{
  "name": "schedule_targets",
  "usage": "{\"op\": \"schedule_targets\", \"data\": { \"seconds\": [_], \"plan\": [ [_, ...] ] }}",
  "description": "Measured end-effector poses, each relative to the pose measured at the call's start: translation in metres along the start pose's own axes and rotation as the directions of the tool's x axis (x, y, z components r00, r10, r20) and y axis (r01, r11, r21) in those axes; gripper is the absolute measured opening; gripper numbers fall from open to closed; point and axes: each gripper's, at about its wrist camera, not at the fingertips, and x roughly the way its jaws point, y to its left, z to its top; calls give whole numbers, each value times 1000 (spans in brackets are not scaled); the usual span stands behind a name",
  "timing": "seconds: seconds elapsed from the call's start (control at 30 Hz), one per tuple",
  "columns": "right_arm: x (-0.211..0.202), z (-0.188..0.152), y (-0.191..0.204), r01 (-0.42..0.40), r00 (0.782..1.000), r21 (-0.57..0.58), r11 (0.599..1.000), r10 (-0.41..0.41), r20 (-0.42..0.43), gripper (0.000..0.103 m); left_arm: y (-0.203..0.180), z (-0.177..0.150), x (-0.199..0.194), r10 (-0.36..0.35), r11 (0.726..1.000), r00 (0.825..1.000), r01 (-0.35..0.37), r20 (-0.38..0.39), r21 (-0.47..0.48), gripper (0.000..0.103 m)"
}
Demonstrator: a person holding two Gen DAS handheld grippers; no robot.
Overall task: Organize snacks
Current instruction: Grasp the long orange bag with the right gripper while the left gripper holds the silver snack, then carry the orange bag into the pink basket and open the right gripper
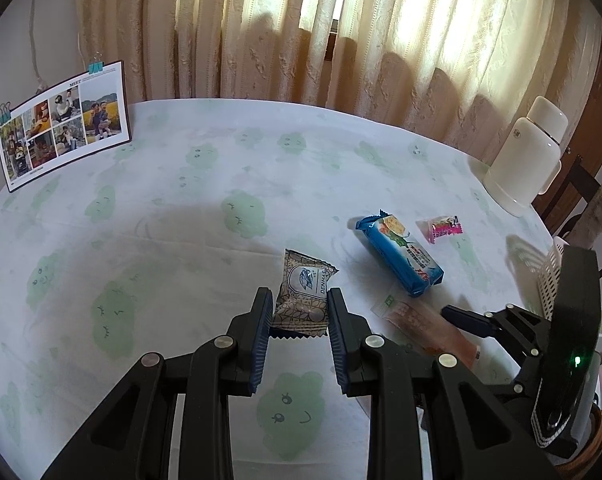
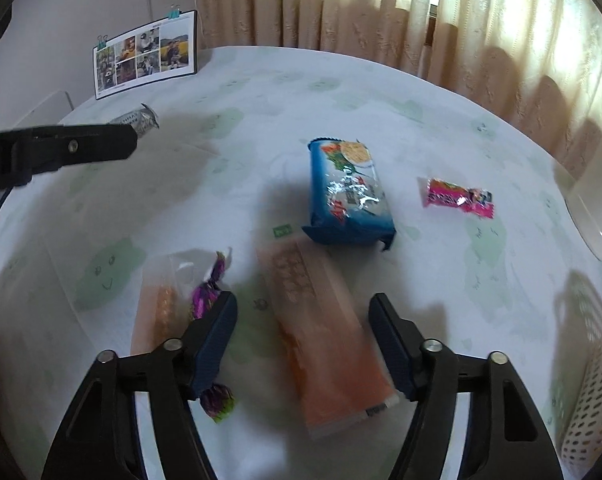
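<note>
The left hand-held gripper (image 1: 299, 312) is clamped on a patterned biscuit packet (image 1: 304, 294) above the surface (image 1: 161, 220). The right hand-held gripper (image 2: 303, 316) stands open astride an orange wafer pack (image 2: 321, 340), pads clear.

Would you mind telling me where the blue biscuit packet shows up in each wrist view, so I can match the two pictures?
Left wrist view: the blue biscuit packet lies right of centre, lying diagonally, beyond the gripper tips.
Right wrist view: the same packet sits near the centre, ahead of the open fingers.
Shared landmark: the small pink candy wrapper, just to the packet's right in both.
</note>
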Motion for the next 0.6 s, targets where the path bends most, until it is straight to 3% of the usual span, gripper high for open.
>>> {"op": "schedule_targets", "data": {
  "seconds": [0.13, 0.23, 0.4, 0.6],
  "plan": [
    [2, 5, -1, 10, 1000, 10, 1000, -10, 10, 44, 1, 0, 0, 0, 1000, 1000, 0, 2, -2, 25],
    [0, 3, -3, 15, 1000, 36, 999, -16, 17, 39, 0, 0, 0, 0, 1000, 1000, 0, 3, -2, 25],
    [-16, -6, -18, -64, 998, 156, 986, 60, 27, 36, 1, 0, 0, 0, 1000, 1000, 0, 2, -2, 25],
    [-47, -18, -37, -186, 980, 260, 947, 159, 124, 36, 1, 0, -1, 3, 1000, 1000, -3, 4, 4, 25]
  ]
}}
